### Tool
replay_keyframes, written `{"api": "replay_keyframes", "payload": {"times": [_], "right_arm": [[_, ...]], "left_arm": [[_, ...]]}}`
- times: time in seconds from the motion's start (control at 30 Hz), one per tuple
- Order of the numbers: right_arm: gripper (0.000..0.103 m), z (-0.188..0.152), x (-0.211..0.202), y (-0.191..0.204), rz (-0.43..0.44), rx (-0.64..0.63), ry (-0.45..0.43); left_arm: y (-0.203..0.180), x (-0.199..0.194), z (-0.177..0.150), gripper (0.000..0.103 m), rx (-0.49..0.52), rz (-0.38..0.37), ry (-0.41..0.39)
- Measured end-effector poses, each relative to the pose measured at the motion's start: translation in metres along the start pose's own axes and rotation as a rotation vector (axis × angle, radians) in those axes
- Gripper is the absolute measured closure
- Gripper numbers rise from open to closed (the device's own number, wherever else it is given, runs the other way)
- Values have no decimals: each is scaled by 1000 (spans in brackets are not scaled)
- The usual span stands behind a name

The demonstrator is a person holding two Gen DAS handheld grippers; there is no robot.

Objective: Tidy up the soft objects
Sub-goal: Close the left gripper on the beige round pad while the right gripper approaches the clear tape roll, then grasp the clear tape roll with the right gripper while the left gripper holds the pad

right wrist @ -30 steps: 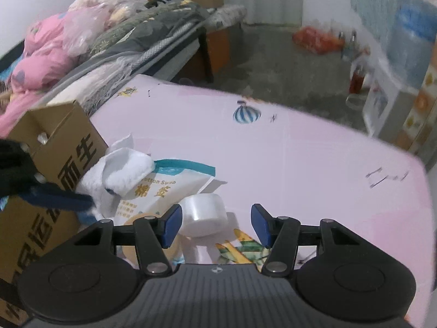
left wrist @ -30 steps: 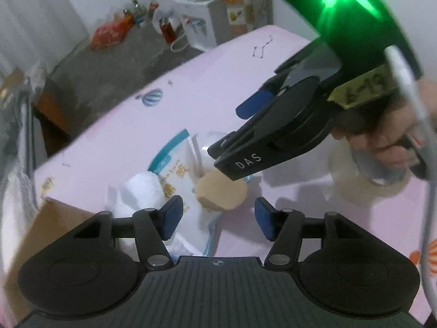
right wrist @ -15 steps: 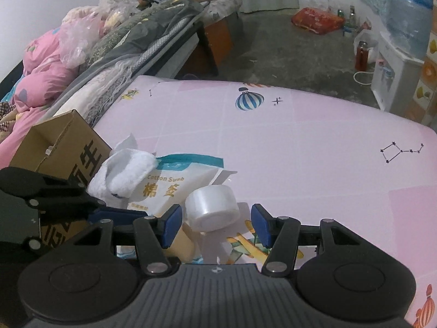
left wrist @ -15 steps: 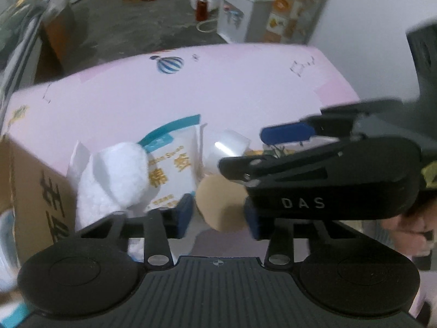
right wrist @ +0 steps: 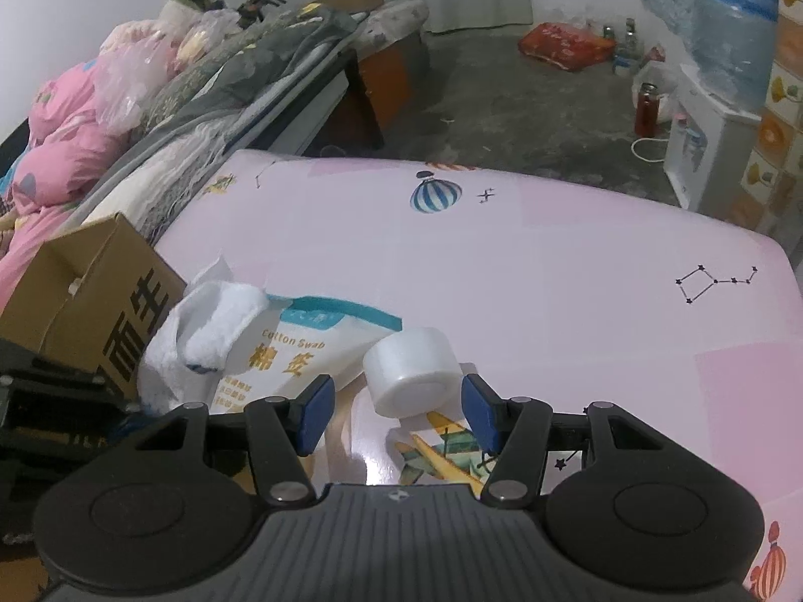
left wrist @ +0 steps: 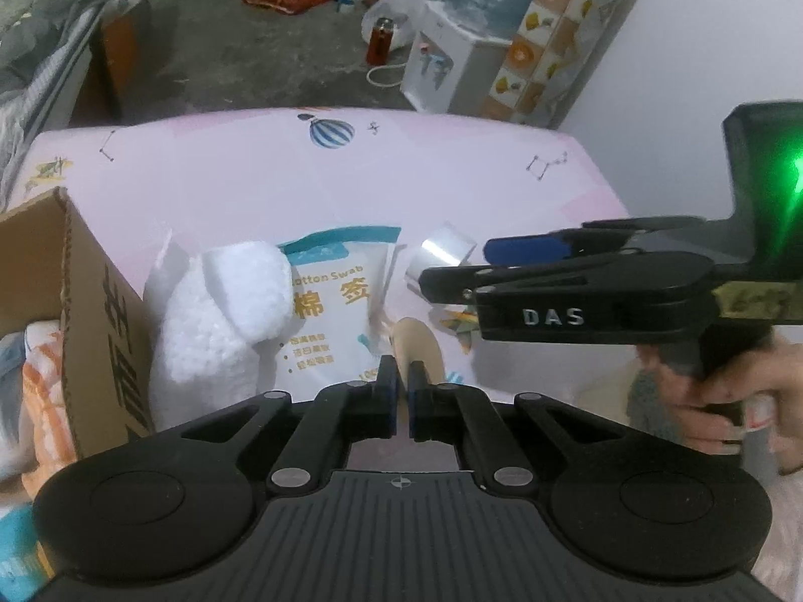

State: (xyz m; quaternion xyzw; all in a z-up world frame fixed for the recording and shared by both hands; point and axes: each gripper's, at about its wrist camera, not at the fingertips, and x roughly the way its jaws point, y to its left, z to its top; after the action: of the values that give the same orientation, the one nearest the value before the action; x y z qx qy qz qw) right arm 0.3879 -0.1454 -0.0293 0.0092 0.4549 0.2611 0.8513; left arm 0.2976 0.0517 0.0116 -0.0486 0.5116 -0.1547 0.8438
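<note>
Left fingers (left wrist: 401,386) pinched shut on tan pad (left wrist: 419,346); right fingers (right wrist: 399,409) wide open, empty.

Pad on edge at table's (left wrist: 451,175) near edge, beside swab pack (left wrist: 333,321). Clear roll (right wrist: 411,379) just ahead of right fingers. White cloth (left wrist: 216,316) against box (left wrist: 85,331) at left edge.

The worktop (right wrist: 552,271) wears a smooth, faintly glossy pink printed covering. The box (right wrist: 85,296) is matt brown cardboard. The white cloth (left wrist: 216,311) looks fluffy and rough-napped, the cotton swab packet (left wrist: 336,311) is slick printed plastic film, and the roll (right wrist: 411,376) is glossy translucent plastic. The left hand-held gripper (left wrist: 400,391) is matt black plastic with blue pads.
</note>
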Motion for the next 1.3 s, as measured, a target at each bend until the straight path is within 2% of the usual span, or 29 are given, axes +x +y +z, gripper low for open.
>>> {"api": "replay_keyframes", "payload": {"times": [0.3, 0.4, 0.77, 0.97, 1.13, 1.2, 1.3], "right_arm": [[46, 2, 15, 7, -81, -75, -14], [50, 1, 23, 8, -103, -84, -29], [51, -6, 10, 0, -11, -40, -61], [51, -9, -28, 5, 44, -26, -100], [51, -16, -74, 33, 138, -69, -143], [51, -20, -92, 50, 176, -87, -161], [51, -26, -110, 81, 184, -132, -181]], "left_arm": [[-1, -23, -4, 101, 10, -32, -56], [-2, -29, -5, 101, 23, -38, -73], [4, -53, -11, 101, 20, -43, -130], [5, -102, -22, 101, 6, -96, -219], [9, -160, -53, 101, 1, -110, -307], [18, -181, -71, 101, -12, -89, -335], [40, -200, -95, 101, -53, -50, -341]]}}
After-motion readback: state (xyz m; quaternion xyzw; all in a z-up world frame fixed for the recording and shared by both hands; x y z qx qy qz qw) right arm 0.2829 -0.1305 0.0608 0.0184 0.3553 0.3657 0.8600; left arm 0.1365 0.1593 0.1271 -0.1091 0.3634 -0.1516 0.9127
